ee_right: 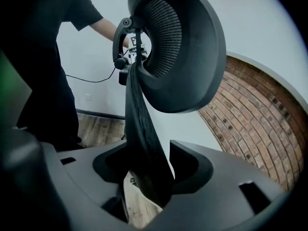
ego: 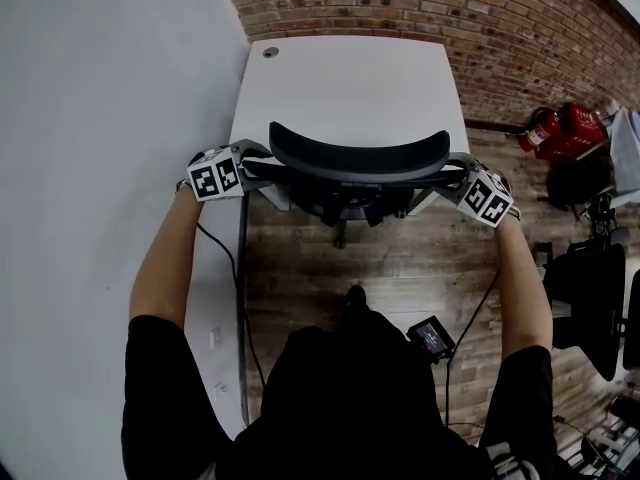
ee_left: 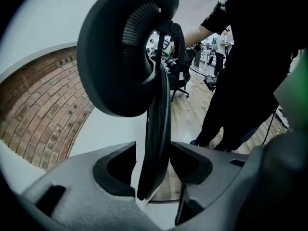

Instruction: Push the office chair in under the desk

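Note:
A black office chair (ego: 360, 153) stands at the near edge of the white desk (ego: 350, 78), its seat partly beneath the top and its curved headrest toward me. My left gripper (ego: 262, 168) is at the left edge of the backrest and my right gripper (ego: 450, 176) at the right edge. In the left gripper view the thin mesh backrest edge (ee_left: 156, 129) runs between the jaws of the left gripper (ee_left: 153, 162), with a gap showing on the left side. In the right gripper view the backrest edge (ee_right: 142, 129) lies loosely between the jaws of the right gripper (ee_right: 144, 172). The headrest (ee_right: 192, 47) looms above.
A white wall (ego: 100, 118) runs along the left, a brick wall (ego: 500, 18) behind the desk. Red gear (ego: 560, 133) and another black chair (ego: 590, 298) stand at the right. A cable (ego: 243, 298) and a small device (ego: 432, 336) lie on the wooden floor near my feet.

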Action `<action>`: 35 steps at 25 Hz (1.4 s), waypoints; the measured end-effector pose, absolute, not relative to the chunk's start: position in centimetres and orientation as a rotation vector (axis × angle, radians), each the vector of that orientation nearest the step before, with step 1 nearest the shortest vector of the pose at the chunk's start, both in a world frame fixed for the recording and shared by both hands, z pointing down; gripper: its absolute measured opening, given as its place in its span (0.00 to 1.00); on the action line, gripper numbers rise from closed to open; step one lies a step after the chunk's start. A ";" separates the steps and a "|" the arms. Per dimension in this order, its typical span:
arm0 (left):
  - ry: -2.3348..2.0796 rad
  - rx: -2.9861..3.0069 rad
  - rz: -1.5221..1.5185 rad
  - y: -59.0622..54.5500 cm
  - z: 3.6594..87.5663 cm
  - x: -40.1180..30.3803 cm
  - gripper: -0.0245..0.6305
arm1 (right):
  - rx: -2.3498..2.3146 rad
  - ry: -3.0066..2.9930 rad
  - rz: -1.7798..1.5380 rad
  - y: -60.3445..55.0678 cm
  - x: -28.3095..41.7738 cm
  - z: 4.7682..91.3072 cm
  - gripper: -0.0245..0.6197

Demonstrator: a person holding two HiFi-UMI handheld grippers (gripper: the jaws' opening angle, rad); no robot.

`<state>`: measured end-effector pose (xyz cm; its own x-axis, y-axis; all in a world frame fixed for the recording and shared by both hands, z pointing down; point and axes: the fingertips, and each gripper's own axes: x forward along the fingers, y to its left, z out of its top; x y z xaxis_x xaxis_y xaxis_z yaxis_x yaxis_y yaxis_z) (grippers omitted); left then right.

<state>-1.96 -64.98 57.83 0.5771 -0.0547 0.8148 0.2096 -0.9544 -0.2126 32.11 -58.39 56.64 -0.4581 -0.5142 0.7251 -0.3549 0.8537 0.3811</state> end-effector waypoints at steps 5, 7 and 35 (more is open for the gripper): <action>-0.024 -2.548 -1.163 -63.8 52.1 -3.4 0.35 | 0.622 -2.078 -0.295 -56.2 32.7 52.7 0.36; 0.052 -2.588 -1.094 -63.4 50.1 -3.9 0.35 | 0.691 -2.145 -0.291 -55.2 32.6 50.4 0.30; 0.430 -3.077 0.429 -41.2 33.5 -8.8 0.06 | 1.460 -2.860 -0.262 -31.9 17.3 32.7 0.05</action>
